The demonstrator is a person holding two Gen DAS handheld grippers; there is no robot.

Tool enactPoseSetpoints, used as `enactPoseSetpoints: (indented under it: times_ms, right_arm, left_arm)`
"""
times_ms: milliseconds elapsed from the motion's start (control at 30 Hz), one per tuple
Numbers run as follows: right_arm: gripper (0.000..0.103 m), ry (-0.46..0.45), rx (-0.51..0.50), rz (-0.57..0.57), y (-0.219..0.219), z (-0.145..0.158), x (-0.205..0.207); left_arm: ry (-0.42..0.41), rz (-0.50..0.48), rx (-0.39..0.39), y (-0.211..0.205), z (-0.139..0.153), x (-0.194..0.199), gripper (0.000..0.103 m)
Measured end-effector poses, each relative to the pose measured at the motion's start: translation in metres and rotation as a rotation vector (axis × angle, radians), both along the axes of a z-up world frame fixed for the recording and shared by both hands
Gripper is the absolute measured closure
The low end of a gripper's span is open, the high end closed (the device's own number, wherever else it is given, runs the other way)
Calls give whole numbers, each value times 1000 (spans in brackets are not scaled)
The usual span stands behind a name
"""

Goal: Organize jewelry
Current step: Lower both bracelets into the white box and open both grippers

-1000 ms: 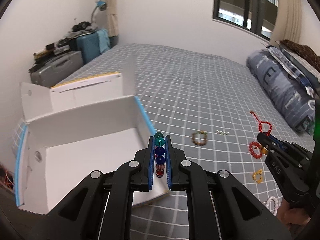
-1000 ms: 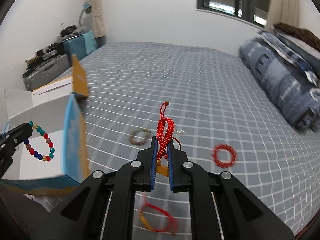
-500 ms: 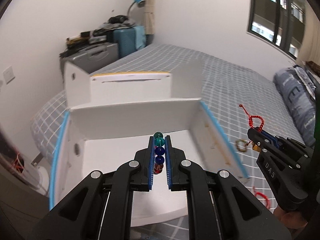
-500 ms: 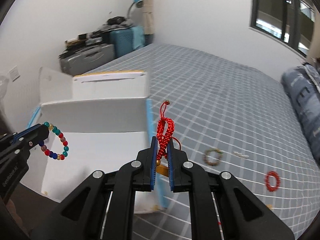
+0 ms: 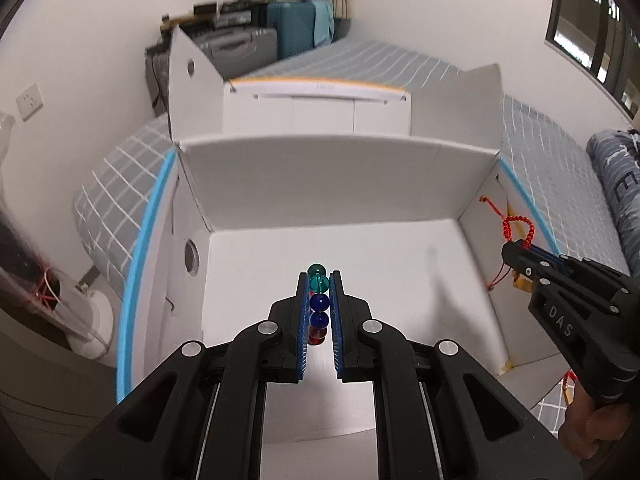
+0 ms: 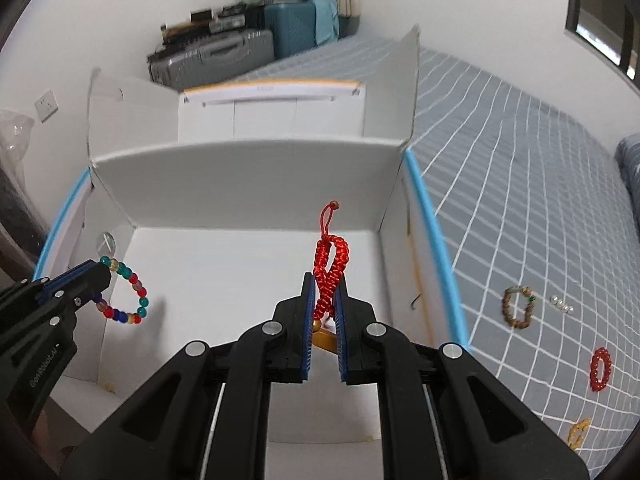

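Both tongs had swung from the bed (image 6: 520, 160) to over the white box (image 5: 320, 184), left tongs (image 5: 319, 300) pinching the bead bracelet (image 6: 124, 292), right tongs (image 6: 324, 300) the red cord bracelet (image 6: 330, 268); release probably came next.

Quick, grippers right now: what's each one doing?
Left gripper: closed on the multicolored bead bracelet.
Right gripper: closed on the red braided cord bracelet.

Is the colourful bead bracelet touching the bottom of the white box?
Apart. The right wrist view shows the bead bracelet dangling from the left gripper above the box floor.
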State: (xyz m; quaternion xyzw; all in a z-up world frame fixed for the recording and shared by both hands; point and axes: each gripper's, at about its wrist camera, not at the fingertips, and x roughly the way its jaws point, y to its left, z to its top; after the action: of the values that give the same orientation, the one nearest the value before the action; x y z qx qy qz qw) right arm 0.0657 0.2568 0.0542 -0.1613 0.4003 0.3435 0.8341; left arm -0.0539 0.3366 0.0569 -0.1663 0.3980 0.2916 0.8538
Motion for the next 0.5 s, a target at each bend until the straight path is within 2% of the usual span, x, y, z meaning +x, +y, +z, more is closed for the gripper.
enactPoseSetpoints:
  times_ms: [167, 333, 500]
  right_arm:
    - [94, 133, -89, -23, 7, -20, 15]
    - [94, 165, -122, -23, 8, -28, 15]
    - [90, 163, -121, -14, 6, -29, 12]
  left_arm:
    - [36, 19, -34, 7, -10, 3, 94]
    - [78, 15, -89, 11, -23, 5, 94]
    - [92, 15, -89, 12, -25, 4, 93]
